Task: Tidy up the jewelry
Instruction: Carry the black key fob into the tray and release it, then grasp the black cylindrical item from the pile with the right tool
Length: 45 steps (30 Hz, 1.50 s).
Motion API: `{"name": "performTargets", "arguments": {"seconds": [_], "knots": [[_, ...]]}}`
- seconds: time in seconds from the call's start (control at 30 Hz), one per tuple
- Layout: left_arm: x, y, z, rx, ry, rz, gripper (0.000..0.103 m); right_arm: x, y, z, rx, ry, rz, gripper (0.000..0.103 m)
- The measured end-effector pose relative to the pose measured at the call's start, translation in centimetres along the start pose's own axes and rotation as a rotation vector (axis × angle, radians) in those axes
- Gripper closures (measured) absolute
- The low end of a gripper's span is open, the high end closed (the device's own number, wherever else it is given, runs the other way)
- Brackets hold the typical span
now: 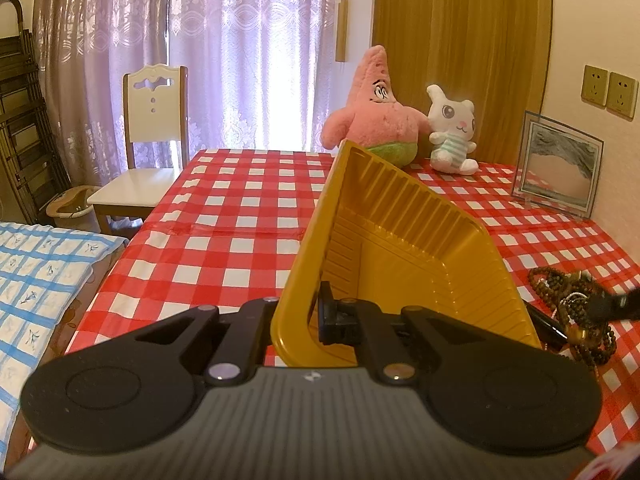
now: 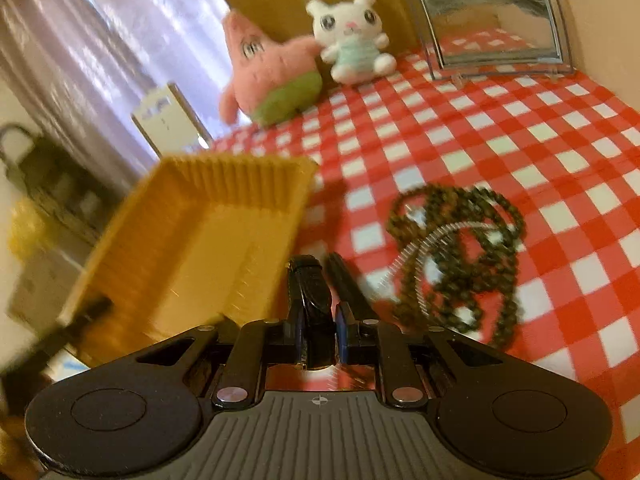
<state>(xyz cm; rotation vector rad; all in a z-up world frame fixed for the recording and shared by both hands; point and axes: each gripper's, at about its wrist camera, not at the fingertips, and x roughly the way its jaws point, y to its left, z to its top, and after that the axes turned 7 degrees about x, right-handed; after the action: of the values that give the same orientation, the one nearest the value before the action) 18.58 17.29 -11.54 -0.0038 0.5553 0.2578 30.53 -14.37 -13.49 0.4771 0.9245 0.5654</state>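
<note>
My left gripper [image 1: 310, 312] is shut on the rim of a yellow ribbed plastic tray [image 1: 404, 256] and holds it tilted up on edge over the red checked table. The tray also shows in the right wrist view [image 2: 192, 232], blurred, at the left. A heap of dark bead strands [image 2: 460, 256] with a thin silver chain lies on the cloth right of the tray; it also shows in the left wrist view [image 1: 572, 308]. My right gripper [image 2: 318, 276] is shut on a black shiny object [image 2: 316, 312], close to the tray's near corner.
A pink star plush [image 1: 372, 112] and a white bunny plush [image 1: 452, 132] sit at the table's far edge. A glass picture frame [image 1: 560, 160] stands at the far right by the wall. A white chair [image 1: 148, 152] stands left of the table [image 1: 240, 216].
</note>
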Motion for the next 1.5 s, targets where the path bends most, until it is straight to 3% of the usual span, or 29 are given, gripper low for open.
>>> {"name": "performTargets", "arguments": {"seconds": [0.13, 0.27, 0.5, 0.7, 0.73, 0.83, 0.9, 1.27, 1.5], "knots": [[0.1, 0.0, 0.0, 0.000, 0.001, -0.005, 0.097, 0.6, 1.5, 0.9, 0.046, 0.000, 0.096, 0.087], [0.2, 0.1, 0.0, 0.002, 0.003, -0.008, 0.097, 3.1, 2.7, 1.4, 0.069, 0.025, 0.131, 0.087], [0.2, 0.2, -0.1, 0.010, 0.009, -0.009, 0.097, 7.5, 3.5, 0.8, 0.063, 0.080, 0.074, 0.087], [0.1, 0.3, 0.0, 0.008, 0.008, -0.012, 0.097, 7.9, 3.9, 0.0, 0.001, 0.052, 0.048, 0.085], [0.2, 0.3, 0.0, 0.008, 0.009, -0.012, 0.097, 7.6, 3.9, 0.0, -0.007, 0.038, 0.054, 0.080], [0.2, 0.2, 0.1, 0.010, 0.009, -0.010, 0.097, 6.3, 4.0, 0.4, -0.016, -0.011, 0.069, 0.054], [0.2, 0.2, 0.1, 0.007, 0.009, -0.011, 0.097, 5.0, 3.7, 0.5, -0.027, -0.033, 0.064, 0.053], [0.2, 0.3, 0.1, -0.002, 0.007, -0.004, 0.097, -0.9, -1.4, -2.8, -0.093, 0.017, -0.219, 0.053], [0.3, 0.3, 0.0, -0.001, 0.007, -0.001, 0.097, -3.5, -3.4, -3.9, -0.139, 0.020, -0.295, 0.053]]}}
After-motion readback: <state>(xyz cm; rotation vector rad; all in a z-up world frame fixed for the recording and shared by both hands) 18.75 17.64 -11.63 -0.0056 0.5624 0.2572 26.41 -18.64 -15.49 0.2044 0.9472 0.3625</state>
